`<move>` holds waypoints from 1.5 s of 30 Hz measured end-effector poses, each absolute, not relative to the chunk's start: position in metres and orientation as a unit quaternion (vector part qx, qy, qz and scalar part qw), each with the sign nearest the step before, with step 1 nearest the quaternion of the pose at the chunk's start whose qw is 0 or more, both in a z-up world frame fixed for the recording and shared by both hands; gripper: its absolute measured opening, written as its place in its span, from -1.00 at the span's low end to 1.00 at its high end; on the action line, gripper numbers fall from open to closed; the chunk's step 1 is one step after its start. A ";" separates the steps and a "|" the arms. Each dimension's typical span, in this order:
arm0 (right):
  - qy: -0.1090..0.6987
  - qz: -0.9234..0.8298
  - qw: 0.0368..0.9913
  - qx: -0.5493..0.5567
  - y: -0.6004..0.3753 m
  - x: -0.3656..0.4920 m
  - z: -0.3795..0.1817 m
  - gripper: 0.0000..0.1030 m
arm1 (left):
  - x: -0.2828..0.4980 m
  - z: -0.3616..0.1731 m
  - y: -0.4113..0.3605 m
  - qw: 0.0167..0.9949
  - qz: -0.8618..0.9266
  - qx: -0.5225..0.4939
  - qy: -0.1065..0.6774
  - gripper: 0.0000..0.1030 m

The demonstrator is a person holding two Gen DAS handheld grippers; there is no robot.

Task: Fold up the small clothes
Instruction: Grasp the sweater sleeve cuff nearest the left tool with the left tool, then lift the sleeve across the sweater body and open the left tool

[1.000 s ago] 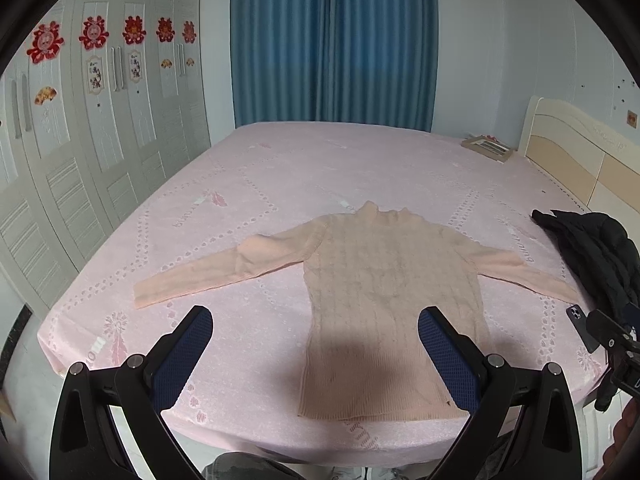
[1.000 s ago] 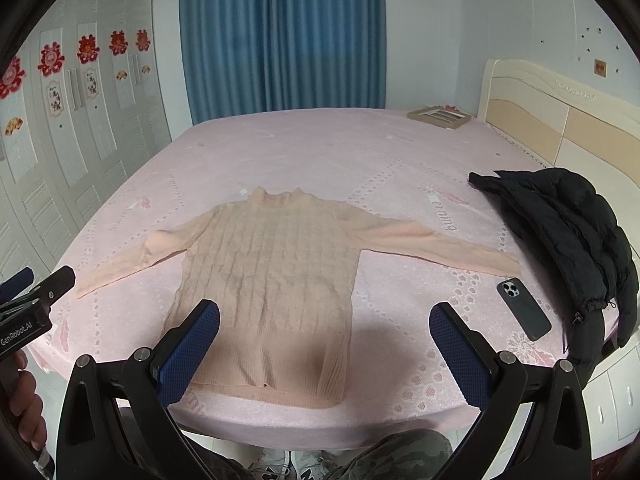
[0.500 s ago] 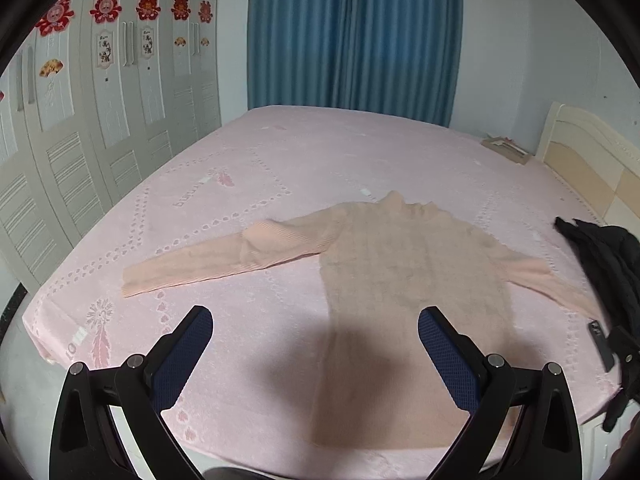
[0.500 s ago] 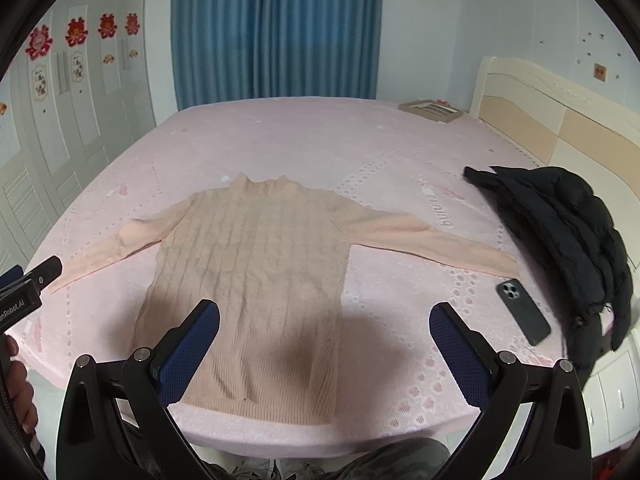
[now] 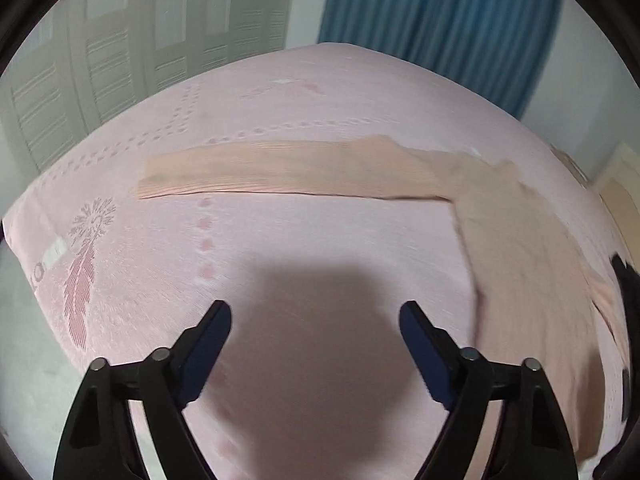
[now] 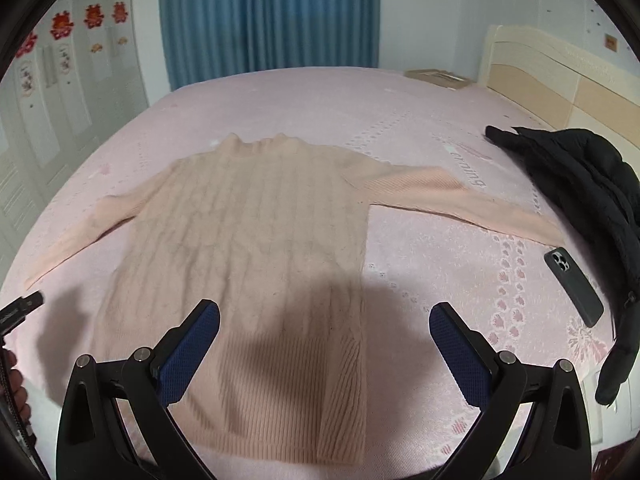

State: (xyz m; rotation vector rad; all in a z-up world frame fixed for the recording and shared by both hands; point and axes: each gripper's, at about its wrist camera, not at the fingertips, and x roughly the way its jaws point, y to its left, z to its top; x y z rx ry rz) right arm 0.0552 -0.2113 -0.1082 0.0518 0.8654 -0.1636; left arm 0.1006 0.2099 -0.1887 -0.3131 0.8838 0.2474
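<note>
A peach knit sweater [image 6: 256, 232] lies flat on the pink bed [image 6: 420, 264], both sleeves spread out. In the left wrist view its left sleeve [image 5: 280, 172] stretches across ahead, the body [image 5: 528, 264] off to the right. My left gripper [image 5: 316, 320] hovers low over bare bedspread short of that sleeve; its jaws are closing with nothing between them. My right gripper [image 6: 324, 316] is open above the sweater's lower right hem, nothing gripped. The left tool's tip [image 6: 24, 308] and a hand show at the right wrist view's left edge.
A black jacket [image 6: 580, 184] is heaped on the bed's right side, a dark phone [image 6: 572, 284] beside it near the right sleeve's cuff. A flat box [image 6: 436, 77] lies at the far corner by the headboard [image 6: 560, 80]. Wardrobe doors [image 5: 100, 60] stand left, blue curtains [image 6: 268, 16] behind.
My left gripper dropped and swung left toward the left sleeve, its fingers drawing closer together. My right gripper sank lower over the sweater's hem. The sweater has not moved.
</note>
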 end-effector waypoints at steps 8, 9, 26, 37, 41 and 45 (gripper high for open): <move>0.420 -0.057 0.905 -0.027 -0.181 0.073 -0.139 0.74 | 0.132 -0.218 0.294 0.871 0.159 -0.220 0.410 0.38; 0.421 -0.054 0.905 -0.032 -0.177 0.075 -0.143 0.69 | 0.137 -0.222 0.303 0.868 0.158 -0.235 0.409 0.38; 0.471 -0.021 0.881 0.026 -0.166 0.093 -0.172 0.11 | 0.188 -0.254 0.374 0.854 0.201 -0.337 0.341 -0.29; 0.456 -0.036 0.888 0.048 -0.192 0.087 -0.165 0.11 | 0.201 -0.203 0.351 0.883 0.203 -0.263 0.332 -0.88; 0.447 -0.041 0.892 0.061 -0.207 0.082 -0.163 0.11 | 0.212 -0.156 0.317 0.907 0.188 -0.210 0.315 -0.89; 0.443 -0.053 0.892 0.070 -0.225 0.079 -0.164 0.11 | 0.231 -0.109 0.268 0.929 0.161 -0.156 0.296 -0.89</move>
